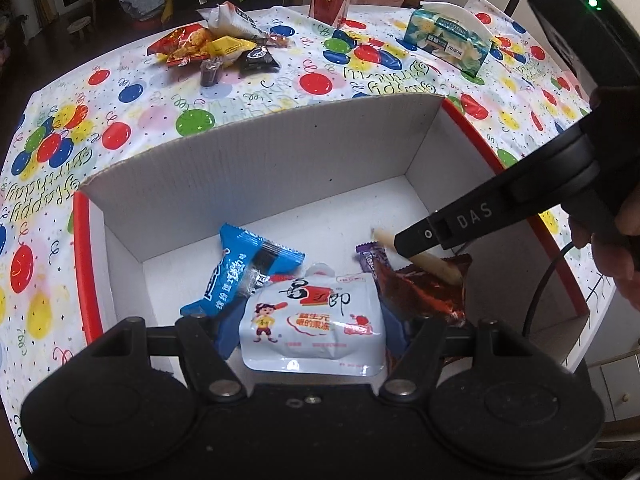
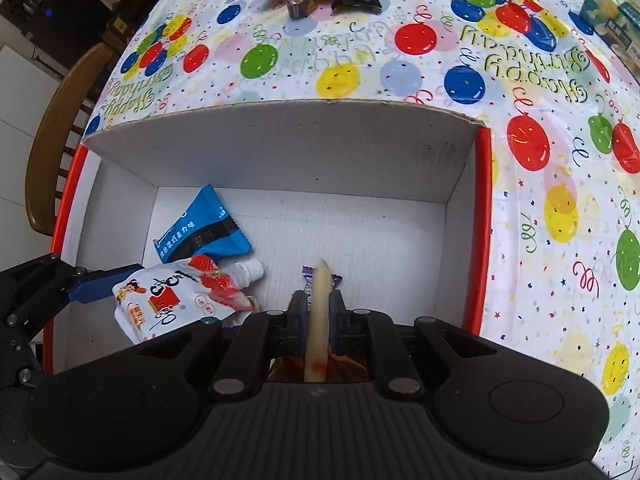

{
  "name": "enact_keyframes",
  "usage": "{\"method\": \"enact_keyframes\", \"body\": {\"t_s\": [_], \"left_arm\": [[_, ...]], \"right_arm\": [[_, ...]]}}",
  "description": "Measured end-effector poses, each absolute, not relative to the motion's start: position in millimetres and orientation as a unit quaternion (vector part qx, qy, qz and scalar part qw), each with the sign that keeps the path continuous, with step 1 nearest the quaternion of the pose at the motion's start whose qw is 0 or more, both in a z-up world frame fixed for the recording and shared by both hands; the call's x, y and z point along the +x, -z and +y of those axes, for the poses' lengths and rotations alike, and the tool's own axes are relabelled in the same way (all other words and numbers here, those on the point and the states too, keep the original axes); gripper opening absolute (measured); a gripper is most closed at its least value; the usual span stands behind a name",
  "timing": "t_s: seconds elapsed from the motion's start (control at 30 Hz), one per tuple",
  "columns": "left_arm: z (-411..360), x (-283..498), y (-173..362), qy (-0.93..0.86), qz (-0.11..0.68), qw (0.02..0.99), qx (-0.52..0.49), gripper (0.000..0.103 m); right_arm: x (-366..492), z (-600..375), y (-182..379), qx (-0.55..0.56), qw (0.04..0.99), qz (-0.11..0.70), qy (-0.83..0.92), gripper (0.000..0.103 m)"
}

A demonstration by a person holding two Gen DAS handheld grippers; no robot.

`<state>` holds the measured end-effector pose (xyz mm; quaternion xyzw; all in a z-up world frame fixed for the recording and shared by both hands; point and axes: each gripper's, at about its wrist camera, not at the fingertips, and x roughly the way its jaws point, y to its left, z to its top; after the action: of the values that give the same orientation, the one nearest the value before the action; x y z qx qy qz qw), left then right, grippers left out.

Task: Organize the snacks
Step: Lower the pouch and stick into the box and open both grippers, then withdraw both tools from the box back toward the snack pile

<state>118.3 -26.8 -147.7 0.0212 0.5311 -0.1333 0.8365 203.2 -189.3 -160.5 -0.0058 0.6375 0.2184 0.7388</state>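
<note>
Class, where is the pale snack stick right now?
The snack stick is clamped in the right gripper, inside the box, over the brown packet.

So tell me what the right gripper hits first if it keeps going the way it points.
Probably the purple wrapper under the tip of the pale stick that the right gripper grips, then the box floor; depth is unclear.

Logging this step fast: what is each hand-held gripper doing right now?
Left hand-held gripper: shut on the white pouch.
Right hand-held gripper: shut on the pale stick.
</note>
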Motion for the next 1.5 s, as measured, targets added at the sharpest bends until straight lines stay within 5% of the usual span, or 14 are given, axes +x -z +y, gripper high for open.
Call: {"method": "enact_keyframes", "body": {"t_s": [0.23, 0.37, 0.47, 1.13, 1.27, 1.5], "left_arm": [[-27.3, 116.4, 149.4, 0.134, 0.536, 0.833, 0.024, 0.067], [-26.3, 115.2, 151.2, 0.136, 0.543, 0.829, 0.021, 0.067], [-24.7, 113.0, 148.9, 0.137, 0.541, 0.829, 0.019, 0.069], [-17.0, 126.4, 60.7, 0.145, 0.453, 0.880, 0.002, 0.091], [-15.4, 143.2, 41.7, 0.099, 0.413, 0.905, 0.015, 0.101], [-5.4, 191.3, 34.8, 0.043, 0.395, 0.918, 0.006, 0.103]], "right_arm": [[198.3, -189.6, 141.8, -0.013, 0.738, 0.631, -0.239, 0.013], [195.3, -194.5, 124.2, -0.013, 0.744, 0.619, -0.250, 0.040], [192.6, -199.5, 110.4, -0.012, 0.751, 0.608, -0.258, 0.051], [215.7, -234.3, 15.5, -0.009, 0.798, 0.538, -0.271, 0.069], [238.1, -242.2, 2.7, 0.006, 0.808, 0.524, -0.269, 0.080], [288.5, -245.9, 7.4, 0.008, 0.807, 0.531, -0.258, 0.080]]}}
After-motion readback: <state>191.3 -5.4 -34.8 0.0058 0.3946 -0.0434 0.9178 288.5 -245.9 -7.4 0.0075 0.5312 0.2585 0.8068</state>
